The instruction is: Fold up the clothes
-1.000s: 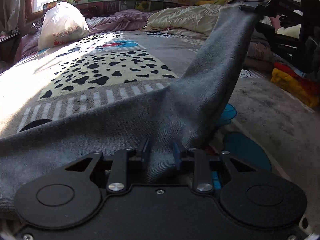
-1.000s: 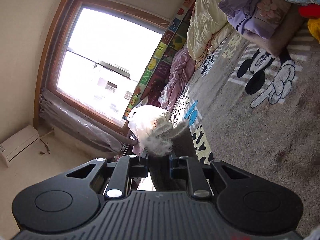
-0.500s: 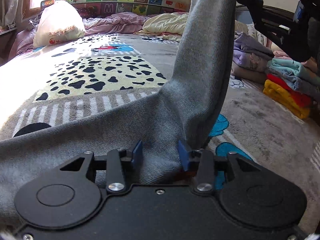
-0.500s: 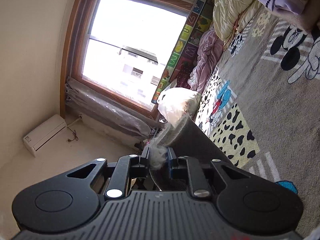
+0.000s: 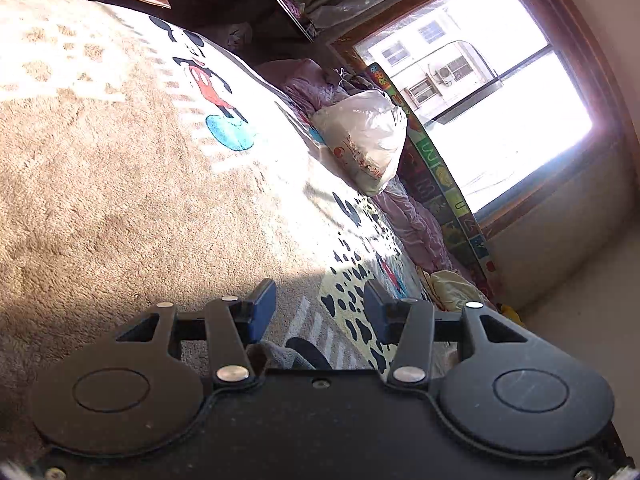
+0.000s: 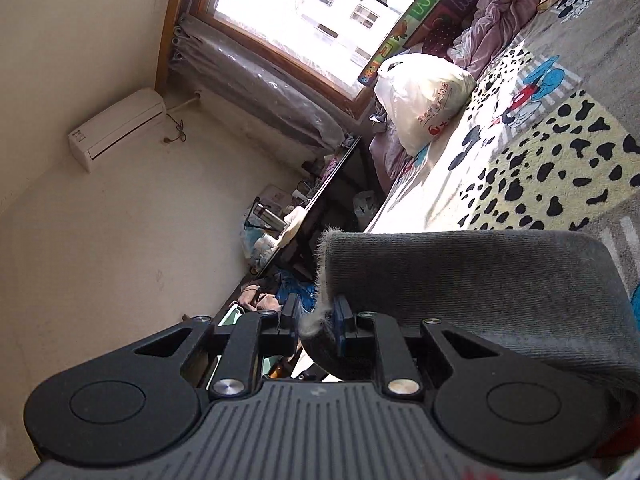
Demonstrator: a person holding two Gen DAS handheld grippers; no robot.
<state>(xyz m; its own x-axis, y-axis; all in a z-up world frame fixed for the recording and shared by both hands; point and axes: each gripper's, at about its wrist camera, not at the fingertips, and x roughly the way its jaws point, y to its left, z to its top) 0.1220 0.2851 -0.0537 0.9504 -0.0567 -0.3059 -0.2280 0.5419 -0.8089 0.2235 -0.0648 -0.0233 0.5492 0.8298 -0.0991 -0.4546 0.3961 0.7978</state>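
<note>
My right gripper [image 6: 317,318] is shut on the frayed edge of a grey knitted garment [image 6: 480,280], which drapes to the right over the gripper body above the bed. My left gripper [image 5: 319,310] is open and empty, held tilted above the cartoon-print blanket [image 5: 120,168]. Only a small grey fold of the garment [image 5: 280,354] shows just below its fingers, apart from the pads.
A white plastic bag [image 5: 364,140] lies by the window side of the bed, also in the right wrist view [image 6: 424,96]. Purple bedding [image 6: 496,16] and an alphabet mat [image 5: 440,184] line the window. A cluttered desk [image 6: 304,216] stands beside the bed.
My left gripper opened, let go of the grey garment and swung up and away, now tilted towards the window. My right gripper kept its hold and turned, with the garment now draping across it.
</note>
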